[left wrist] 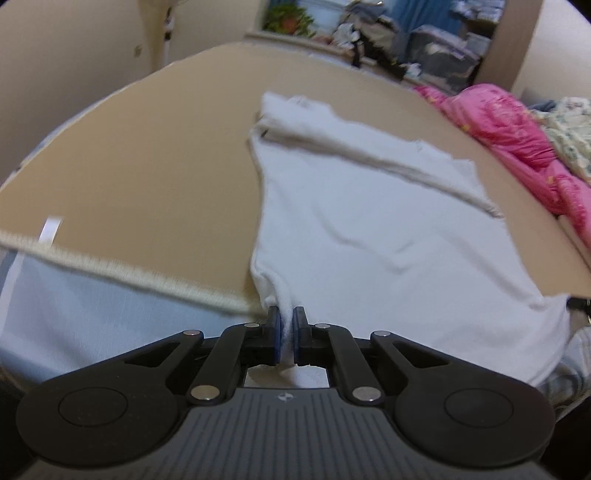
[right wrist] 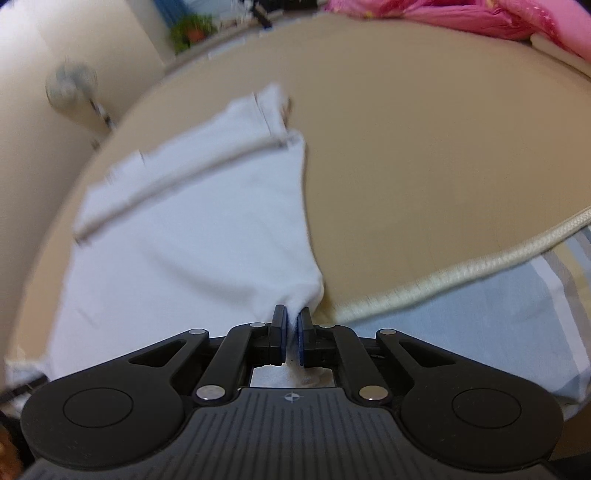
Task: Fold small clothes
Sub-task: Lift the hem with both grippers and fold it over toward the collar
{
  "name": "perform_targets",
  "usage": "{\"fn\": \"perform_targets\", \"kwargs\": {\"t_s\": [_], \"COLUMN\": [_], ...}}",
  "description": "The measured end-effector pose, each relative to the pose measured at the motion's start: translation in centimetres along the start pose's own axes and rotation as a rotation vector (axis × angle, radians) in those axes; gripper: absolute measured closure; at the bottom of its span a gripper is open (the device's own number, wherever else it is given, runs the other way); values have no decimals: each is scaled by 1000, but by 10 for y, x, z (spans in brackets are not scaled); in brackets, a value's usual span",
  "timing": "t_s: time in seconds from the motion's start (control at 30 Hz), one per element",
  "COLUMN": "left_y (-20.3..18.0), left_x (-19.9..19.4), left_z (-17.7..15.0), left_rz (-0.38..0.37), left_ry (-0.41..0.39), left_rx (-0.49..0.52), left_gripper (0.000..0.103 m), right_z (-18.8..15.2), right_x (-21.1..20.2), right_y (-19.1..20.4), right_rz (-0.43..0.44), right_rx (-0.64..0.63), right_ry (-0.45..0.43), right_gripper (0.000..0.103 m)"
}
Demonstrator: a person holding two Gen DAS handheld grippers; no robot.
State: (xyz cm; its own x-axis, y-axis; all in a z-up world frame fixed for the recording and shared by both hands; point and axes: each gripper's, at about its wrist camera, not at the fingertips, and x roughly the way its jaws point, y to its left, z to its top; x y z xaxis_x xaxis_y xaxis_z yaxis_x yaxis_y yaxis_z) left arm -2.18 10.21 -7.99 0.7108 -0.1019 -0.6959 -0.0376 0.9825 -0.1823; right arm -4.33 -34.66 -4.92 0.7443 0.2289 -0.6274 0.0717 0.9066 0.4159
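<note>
A small white garment (left wrist: 369,221) lies on a tan mat (left wrist: 147,155), stretched from the near edge toward the far side, with a folded band across its far part. My left gripper (left wrist: 287,325) is shut on the garment's near left corner. My right gripper (right wrist: 291,328) is shut on the near right corner of the same garment (right wrist: 192,229), which spreads away to the left over the tan mat (right wrist: 424,166). Both held corners are bunched between the blue pads.
The mat's cream piped edge (left wrist: 129,275) runs along the near side, also in the right wrist view (right wrist: 461,271), with pale blue sheet (left wrist: 74,314) below it. A pink quilt (left wrist: 517,136) lies at the right. Cluttered shelves (left wrist: 388,33) and a potted plant (right wrist: 192,31) stand beyond.
</note>
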Motion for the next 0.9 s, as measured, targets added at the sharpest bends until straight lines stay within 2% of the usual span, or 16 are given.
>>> {"fn": "perform_targets", "kwargs": {"t_s": [0.17,0.3,0.5,0.6,0.67,0.8,0.9], "left_y": [1,12,32,35,37,41,44], "left_x": [-34,-77,-152,-194,-206,-172,-105], "left_z": [34,57,54,50,48,69,106], "left_rz": [-93,-153,-264,-320,-336,-325,-282], "left_ry": [-65,-144,-192,-213,-213,-159,-96], "left_rx": [34,-4,-62,-73,-77,-105,-121], "left_gripper": [98,98,98,98,98,98,98], "right_z": [30,38,15,4,0,18,54], "right_x": [-53,-96,-161,-194,-207,-181,-125], "right_y": [4,4,-5,-13,-20,-35,-28], "right_rz": [143,226,285,303,306,304,264], "right_rx": [60,69,80,102,119,169,113], "right_ry": [-154,-263,-374,-404,-410,-366,-301], "right_gripper": [99,99,100,100,100,100,100]}}
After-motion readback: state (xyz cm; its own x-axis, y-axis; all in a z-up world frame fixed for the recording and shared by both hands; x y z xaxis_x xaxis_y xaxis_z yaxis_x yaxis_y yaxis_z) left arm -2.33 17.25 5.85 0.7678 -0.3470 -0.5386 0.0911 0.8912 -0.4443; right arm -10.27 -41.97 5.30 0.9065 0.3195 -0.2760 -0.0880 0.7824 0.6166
